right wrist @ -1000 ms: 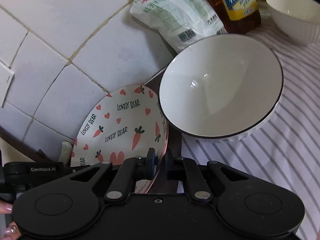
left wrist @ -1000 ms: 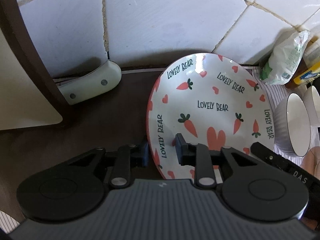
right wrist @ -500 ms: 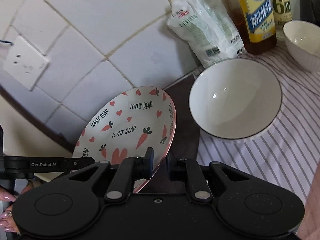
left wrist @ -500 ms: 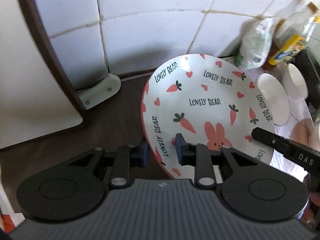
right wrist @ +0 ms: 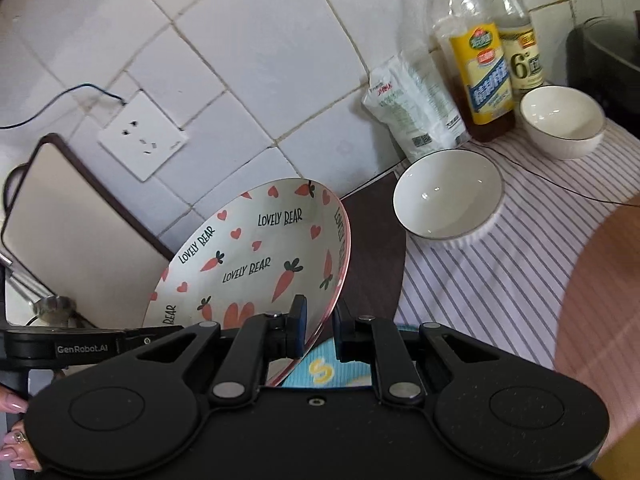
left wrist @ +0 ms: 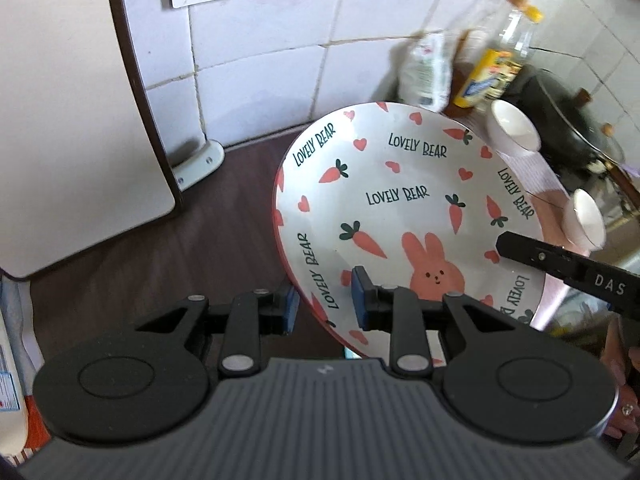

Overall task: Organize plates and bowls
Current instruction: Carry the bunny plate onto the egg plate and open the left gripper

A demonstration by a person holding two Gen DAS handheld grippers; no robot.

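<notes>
White-tiled wall (right wrist: 256, 40) behind, with a socket (right wrist: 143, 136); dark brown counter (left wrist: 160, 240) below, striped cloth (right wrist: 500, 272) toward 3 o'clock. Held tilted above the counter: carrot-and-rabbit plate (left wrist: 404, 208), face turned toward the left camera, rim running from 12 down to 6 o'clock. Lower rim cut off behind both tool bodies. Left tongs (left wrist: 325, 300) closed on the plate's rim at 7 o'clock, one blue pad in front, one behind. Right tongs (right wrist: 320, 322) clamped on the opposite rim, edge-on between the pads. On the cloth, upright and well apart from the plate: near white bowl (right wrist: 448, 192), far white bowl (right wrist: 562, 120). Bottles (right wrist: 480, 64) and packet (right wrist: 416, 108) by the wall, blurred in the left view. Patch of blue cloth with a yellow letter under the plate, mostly hidden.
</notes>
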